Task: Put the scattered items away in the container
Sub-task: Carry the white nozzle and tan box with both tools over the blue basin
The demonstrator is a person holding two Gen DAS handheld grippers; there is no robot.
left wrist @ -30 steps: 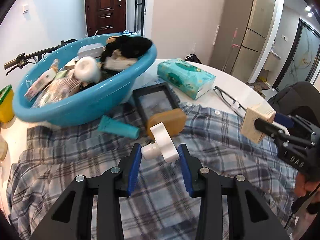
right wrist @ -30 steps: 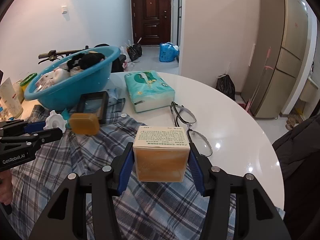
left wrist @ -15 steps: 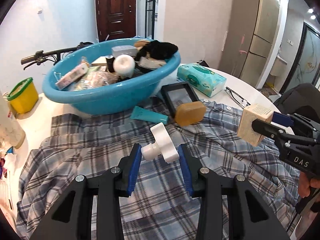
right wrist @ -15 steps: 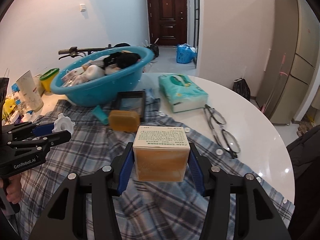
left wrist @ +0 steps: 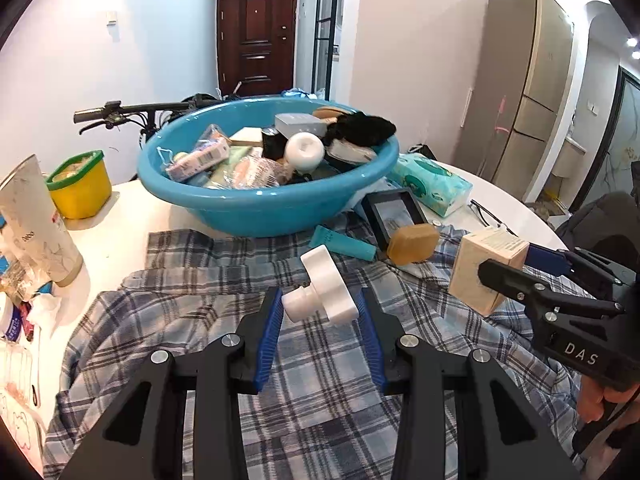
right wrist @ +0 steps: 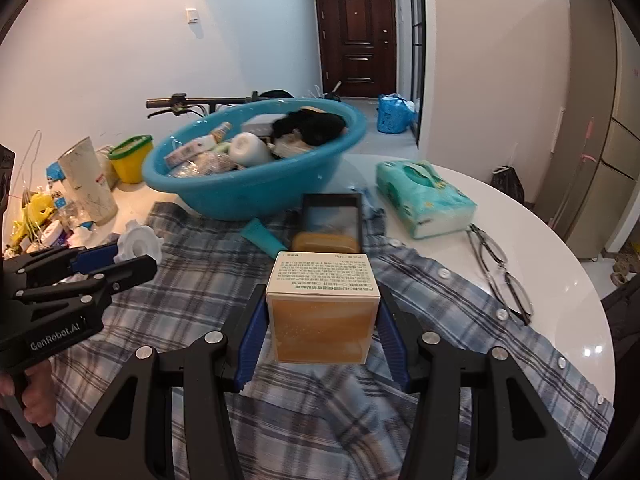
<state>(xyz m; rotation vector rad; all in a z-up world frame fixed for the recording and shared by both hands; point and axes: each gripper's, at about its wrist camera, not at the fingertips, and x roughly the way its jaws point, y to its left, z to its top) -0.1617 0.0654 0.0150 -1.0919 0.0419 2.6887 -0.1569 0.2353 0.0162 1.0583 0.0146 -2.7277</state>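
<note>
White and round, the table (right wrist: 560, 248) stands in a pale-walled room with a dark wooden door (right wrist: 356, 36) at the back, and a plaid shirt (left wrist: 320, 368) is spread over its near part. At the far edge of the shirt sits the blue basin (left wrist: 264, 204), already heaped with packets, a white jar and something black and fluffy.

Above the shirt, near the table's front edge, the left gripper (left wrist: 320, 312) has its blue pads closed on a white scalloped knob (left wrist: 326, 288), which sits tilted between them, clear of the cloth. The right gripper (right wrist: 322, 324) has its fingers pressed against both sides of a small beige box (right wrist: 322, 300) with printed text on its top; that box is also lifted off the shirt. In the left wrist view the two grippers are side by side, the box to the right of the knob.

Just in front of the basin lie a teal tube (left wrist: 342, 242), an amber soap bar (left wrist: 412, 242) and a black-framed tray (left wrist: 394, 214), the soap resting against the tray's near edge. A tissue pack (right wrist: 426, 200) lies on bare table beyond the shirt's far right corner, and a pair of glasses (right wrist: 500, 272) lies near the table's right edge. At the left edge stand a yellow tub with a green rim (left wrist: 80, 184), a paper cup (left wrist: 36, 224) and assorted clutter.
</note>
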